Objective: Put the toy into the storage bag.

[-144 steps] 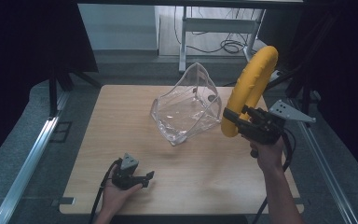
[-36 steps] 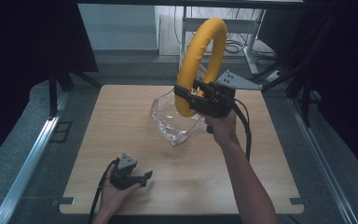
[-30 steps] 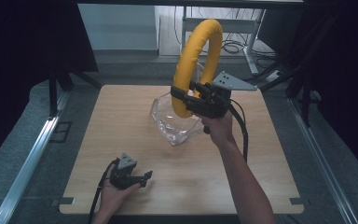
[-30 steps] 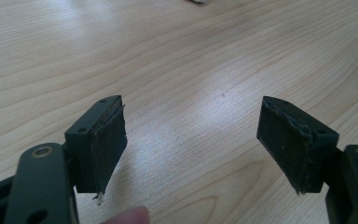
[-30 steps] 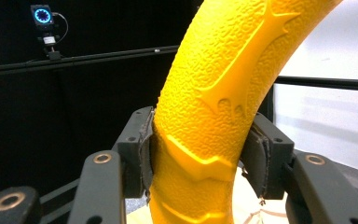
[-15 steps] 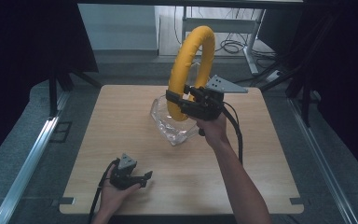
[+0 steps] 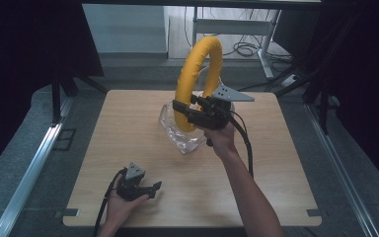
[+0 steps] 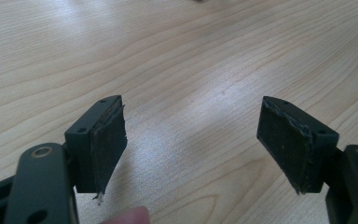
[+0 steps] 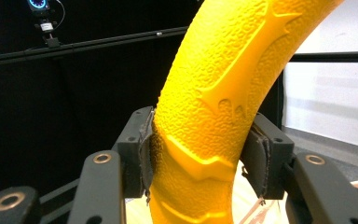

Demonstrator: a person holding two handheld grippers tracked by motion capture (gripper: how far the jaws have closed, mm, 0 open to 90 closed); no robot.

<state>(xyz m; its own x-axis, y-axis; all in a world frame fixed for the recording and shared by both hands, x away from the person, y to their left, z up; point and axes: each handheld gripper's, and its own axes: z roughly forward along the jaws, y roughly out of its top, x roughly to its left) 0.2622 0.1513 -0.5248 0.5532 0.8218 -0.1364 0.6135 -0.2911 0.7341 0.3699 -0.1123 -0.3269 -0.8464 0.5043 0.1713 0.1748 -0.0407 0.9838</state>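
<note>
One yellow ring and one clear plastic bag are the things on hand, along with two grippers. The right gripper has its jaws clamped on the lower part of the ring, holding it upright over the mouth of the bag; in the right gripper view the pads press both flanks of the ring's pebbled, embossed skin. The bag sits crumpled near the middle of the bench, its open mouth facing up. The left gripper rests at the near edge of the bench, well apart from the bag, its jaws spread wide with nothing but bare wood between them, as the left gripper view shows. The bench is one square top of pale wood grain with rounded corners. Around it lies grey carpeted floor, dark curtains at both sides, and cables beyond a white-framed desk at the back
</note>
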